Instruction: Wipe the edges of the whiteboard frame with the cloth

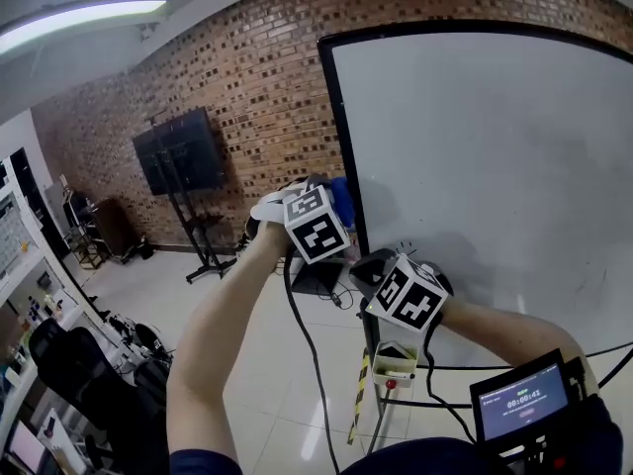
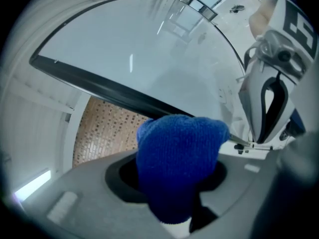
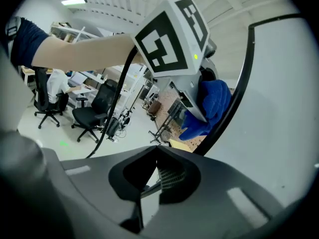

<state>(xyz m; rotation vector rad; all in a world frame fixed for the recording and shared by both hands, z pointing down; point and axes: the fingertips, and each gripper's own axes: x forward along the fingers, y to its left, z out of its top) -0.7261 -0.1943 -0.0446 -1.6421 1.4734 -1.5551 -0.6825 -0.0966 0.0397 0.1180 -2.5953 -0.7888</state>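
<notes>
A person's left gripper (image 1: 327, 212) clamps a bunched blue knitted cloth (image 2: 179, 158) between its jaws, holding it up just beside the left-hand edge of the black frame (image 1: 341, 146) around a large whiteboard (image 1: 495, 186) that stands in front of a red brick wall (image 1: 247, 87); whether cloth and frame touch cannot be told. The right gripper (image 3: 154, 159), jaws pressed together and empty, hangs lower, near the board's white face

Red-brown brick wall (image 1: 247, 77), black screen on a wheeled stand (image 1: 180, 151) against it, pale glossy floor (image 1: 247, 334), long ceiling light (image 1: 79, 18) glowing, black office chair (image 1: 89, 374), white shelves (image 1: 15, 236) at left.
</notes>
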